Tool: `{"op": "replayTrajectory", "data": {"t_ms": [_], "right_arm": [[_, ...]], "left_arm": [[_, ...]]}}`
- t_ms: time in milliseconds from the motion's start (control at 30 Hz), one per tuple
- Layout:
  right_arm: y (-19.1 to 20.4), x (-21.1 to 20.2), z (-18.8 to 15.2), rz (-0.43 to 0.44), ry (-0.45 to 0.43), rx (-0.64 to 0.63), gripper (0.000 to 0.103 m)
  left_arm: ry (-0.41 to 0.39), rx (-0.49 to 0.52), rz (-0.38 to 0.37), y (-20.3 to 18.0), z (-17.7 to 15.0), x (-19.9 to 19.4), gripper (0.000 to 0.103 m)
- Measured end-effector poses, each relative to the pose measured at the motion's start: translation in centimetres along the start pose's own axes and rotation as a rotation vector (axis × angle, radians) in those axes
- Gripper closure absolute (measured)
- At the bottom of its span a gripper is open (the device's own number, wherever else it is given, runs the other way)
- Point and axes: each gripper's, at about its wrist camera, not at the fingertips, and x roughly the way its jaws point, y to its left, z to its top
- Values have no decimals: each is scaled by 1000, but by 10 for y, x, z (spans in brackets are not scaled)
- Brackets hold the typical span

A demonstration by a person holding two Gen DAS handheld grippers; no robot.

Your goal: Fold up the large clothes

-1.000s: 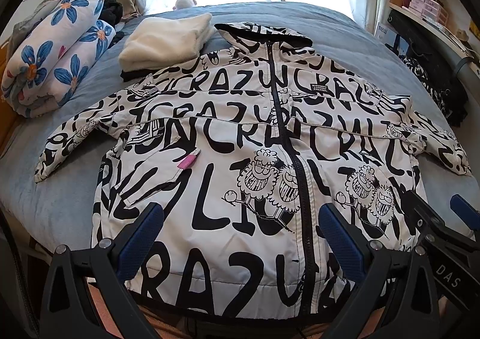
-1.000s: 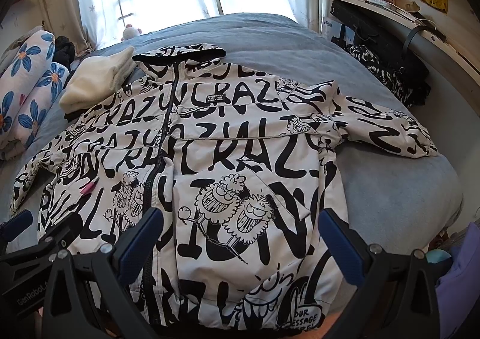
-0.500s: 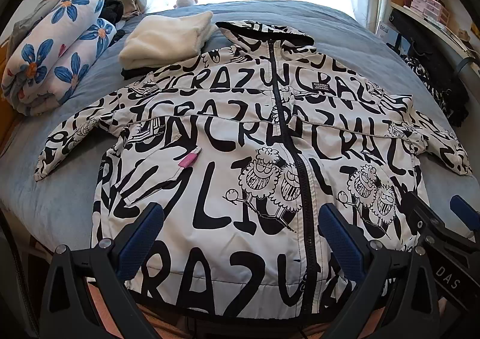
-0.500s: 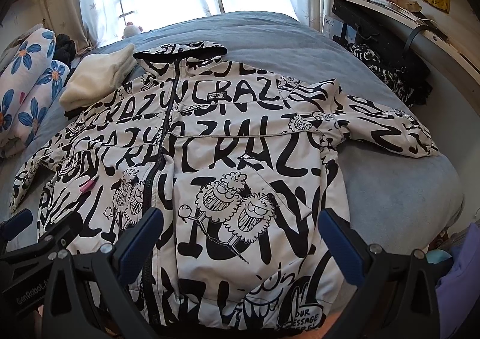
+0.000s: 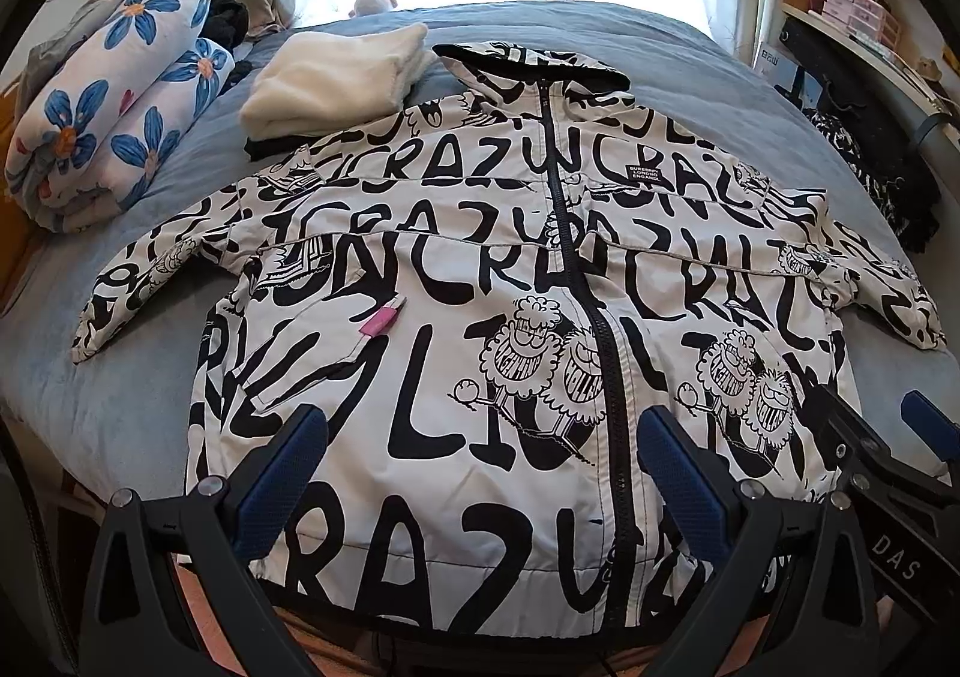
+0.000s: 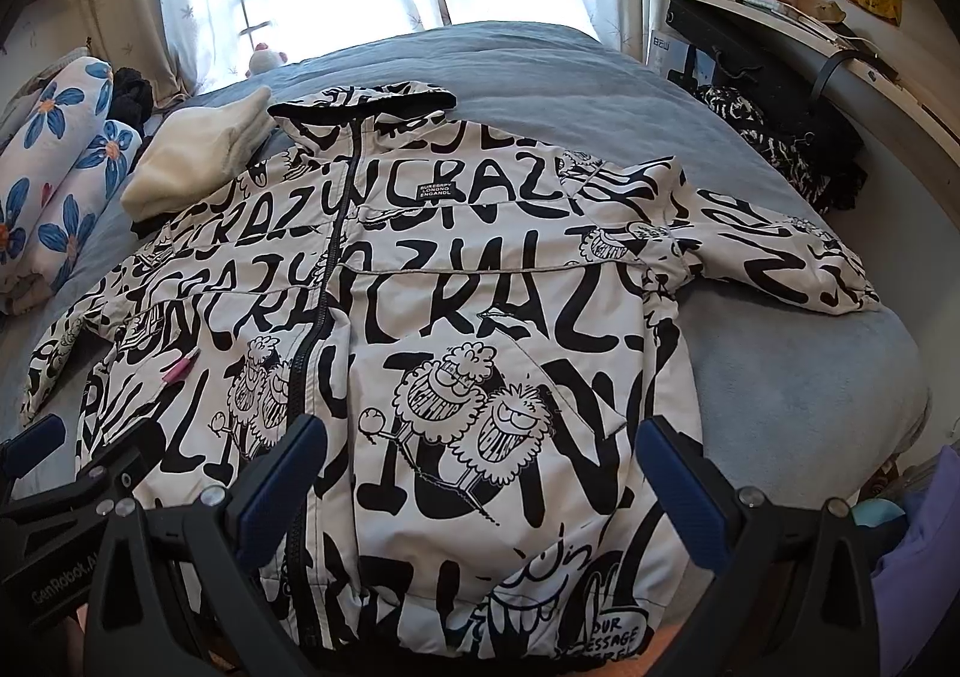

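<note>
A white hooded jacket (image 5: 456,281) (image 6: 480,281) with black lettering and cartoon faces lies flat and zipped, front up, on the blue bed (image 5: 120,395), hood away from me and both sleeves spread sideways. Its hem hangs at the near bed edge. My left gripper (image 5: 480,473) hovers open above the hem, left of the zipper, holding nothing. My right gripper (image 6: 480,473) is open over the jacket's right lower half, also holding nothing. Each gripper shows at the edge of the other's view: the right gripper (image 5: 888,455), the left gripper (image 6: 66,467).
A folded cream garment (image 5: 336,71) lies by the jacket's left shoulder. A rolled flowered quilt (image 5: 114,101) sits at the far left. Dark clothes (image 6: 774,137) hang off the bed's right side below a shelf (image 6: 780,17). A purple item (image 6: 924,545) is at the near right.
Both grippers have drifted very slightly; the jacket and everything else lie as before.
</note>
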Motion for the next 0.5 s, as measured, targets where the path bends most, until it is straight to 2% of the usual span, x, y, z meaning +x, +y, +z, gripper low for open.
{"op": "replayTrajectory", "data": {"t_ms": [500], "right_arm": [[-2,1,0,1,1,0,0]], "left_arm": [[6,-4,4,3,-4,2,1]]}}
